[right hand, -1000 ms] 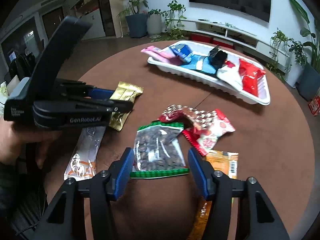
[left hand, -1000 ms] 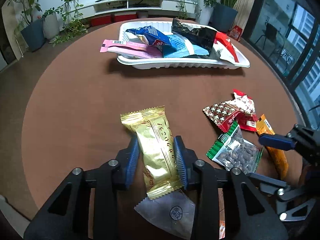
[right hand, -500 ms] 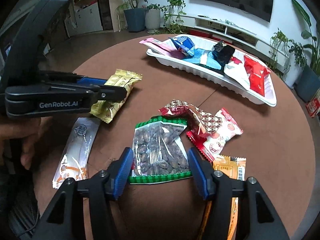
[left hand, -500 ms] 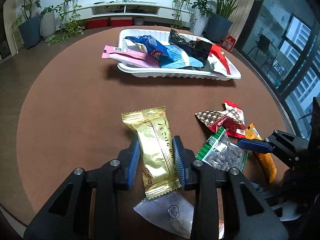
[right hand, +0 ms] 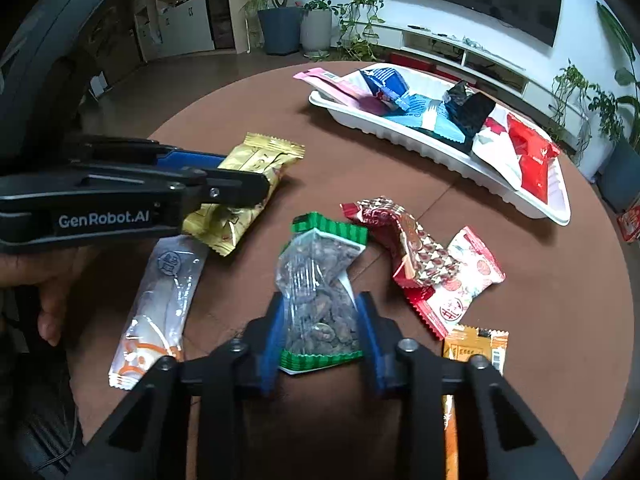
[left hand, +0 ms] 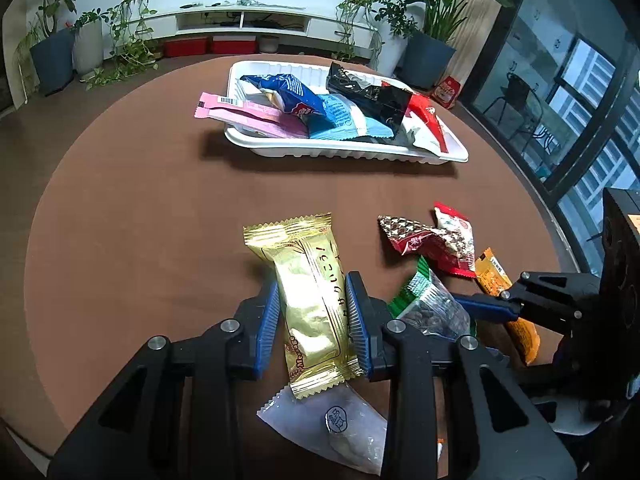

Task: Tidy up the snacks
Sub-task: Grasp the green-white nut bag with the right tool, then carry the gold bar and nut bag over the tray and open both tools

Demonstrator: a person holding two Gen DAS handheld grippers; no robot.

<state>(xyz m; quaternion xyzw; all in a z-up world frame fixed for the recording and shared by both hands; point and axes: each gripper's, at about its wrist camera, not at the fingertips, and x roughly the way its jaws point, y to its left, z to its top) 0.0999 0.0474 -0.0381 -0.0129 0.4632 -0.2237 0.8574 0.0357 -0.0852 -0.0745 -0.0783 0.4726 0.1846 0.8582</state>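
- Gold foil snack bar lies on the round brown desk, clamped between the pads of the left hand-held gripper.
- Clear plastic sachet beside it waits loose.
- Green-edged clear bag of dark nuts sits in the right hand-held gripper, whose jaws are closing and already crumple its sides.
- Red patterned packets and an orange sachet remain loose on the desk.
- White plastic tray at the far side already holds several packets; judging by that, sorting looks roughly half done.
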